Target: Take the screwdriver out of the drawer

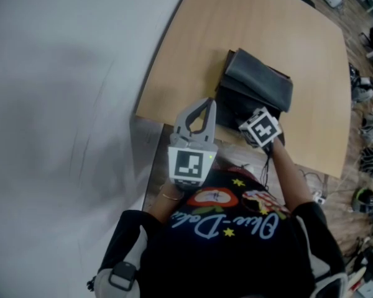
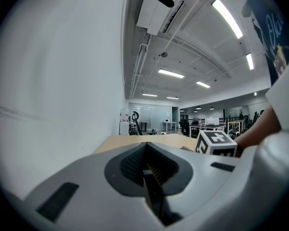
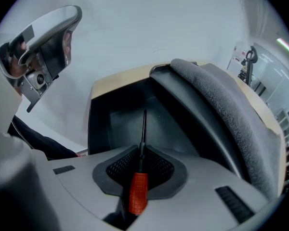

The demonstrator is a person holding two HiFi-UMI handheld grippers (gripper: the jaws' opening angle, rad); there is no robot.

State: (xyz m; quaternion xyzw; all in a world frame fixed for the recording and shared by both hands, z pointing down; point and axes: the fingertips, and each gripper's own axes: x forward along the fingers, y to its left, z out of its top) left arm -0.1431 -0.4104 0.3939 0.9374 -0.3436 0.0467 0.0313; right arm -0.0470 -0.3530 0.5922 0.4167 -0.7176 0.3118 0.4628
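Observation:
A screwdriver (image 3: 138,191) with a red handle and a thin black shaft sits between the jaws of my right gripper (image 3: 141,154), which is shut on it. Its shaft points down into the open dark drawer (image 3: 116,121). In the head view only that gripper's marker cube (image 1: 261,129) shows, over the dark drawer unit (image 1: 235,103) on the wooden desk (image 1: 236,30). My left gripper (image 1: 202,109) hangs at the desk's near edge, shut and empty. Its pads meet in the left gripper view (image 2: 145,163).
A grey felt cover (image 3: 221,105) lies over the drawer unit's top and right side. A white wall (image 1: 62,92) runs along the desk's left. Cables and gear lie on the floor (image 1: 367,154) to the right. The left gripper (image 3: 43,40) looms at upper left in the right gripper view.

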